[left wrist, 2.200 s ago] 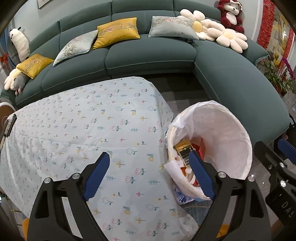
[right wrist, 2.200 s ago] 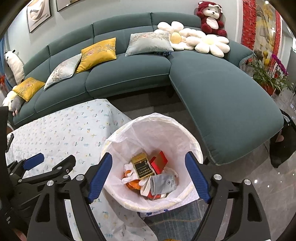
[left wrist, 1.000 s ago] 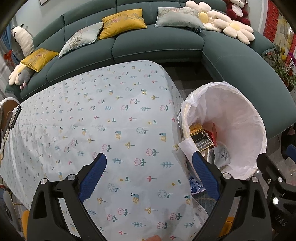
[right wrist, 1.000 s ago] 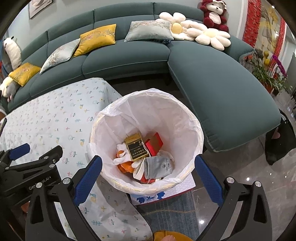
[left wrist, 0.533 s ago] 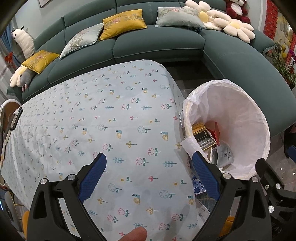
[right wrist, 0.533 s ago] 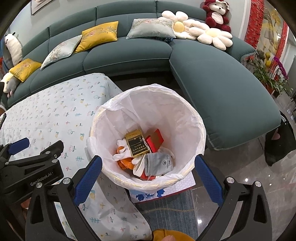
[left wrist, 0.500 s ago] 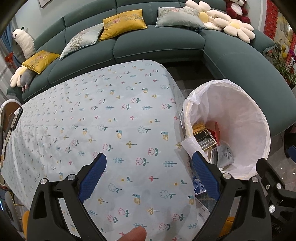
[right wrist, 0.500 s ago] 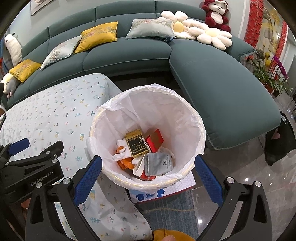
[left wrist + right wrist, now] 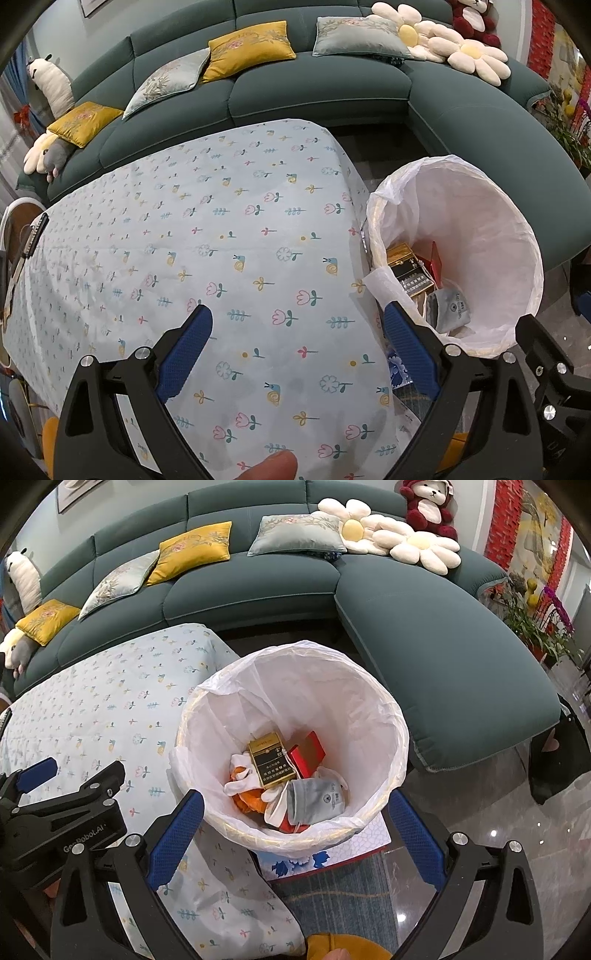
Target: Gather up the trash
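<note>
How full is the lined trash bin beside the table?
Partly full. In the trash bin, a gold box, red box and grey pouch cover the bottom; the white liner above is bare.

A table [image 9: 207, 236] carried a pale blue cloth [image 9: 258, 206] printed with small flowers and snails, draped over its near right corner and hanging toward the floor [image 9: 491, 849]. A dark, narrow object [image 9: 35, 234] lay at the table's far left edge; what it was could not be told. The glossy floor bore a blue rug [image 9: 332, 893] just beside the table's right edge. On the rug lay a white and blue box [image 9: 332, 853], and on that stood a lined bin [image 9: 384, 701].
</note>
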A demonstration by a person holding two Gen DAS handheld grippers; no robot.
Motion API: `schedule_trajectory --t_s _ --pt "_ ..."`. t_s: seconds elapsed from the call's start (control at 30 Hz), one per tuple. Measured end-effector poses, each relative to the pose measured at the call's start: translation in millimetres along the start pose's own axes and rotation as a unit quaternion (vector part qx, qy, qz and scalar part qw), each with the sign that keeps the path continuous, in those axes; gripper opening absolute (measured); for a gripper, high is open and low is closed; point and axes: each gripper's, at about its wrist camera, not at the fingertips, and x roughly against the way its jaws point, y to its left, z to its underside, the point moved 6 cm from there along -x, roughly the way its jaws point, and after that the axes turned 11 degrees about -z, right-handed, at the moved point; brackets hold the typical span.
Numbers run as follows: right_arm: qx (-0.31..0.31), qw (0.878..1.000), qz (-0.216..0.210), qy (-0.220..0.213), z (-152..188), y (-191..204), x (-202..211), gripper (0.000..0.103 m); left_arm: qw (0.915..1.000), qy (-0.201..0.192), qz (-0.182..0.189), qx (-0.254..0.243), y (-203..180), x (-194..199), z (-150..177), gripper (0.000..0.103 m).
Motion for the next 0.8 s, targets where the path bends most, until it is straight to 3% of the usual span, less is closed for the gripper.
schedule_trajectory --t_s 0.8 --pt "0.005 1.0 -0.002 0.006 0.9 5.7 -5.4 0.096 0.9999 0.002 -0.011 0.013 5.2 -4.2 -0.3 0.09"
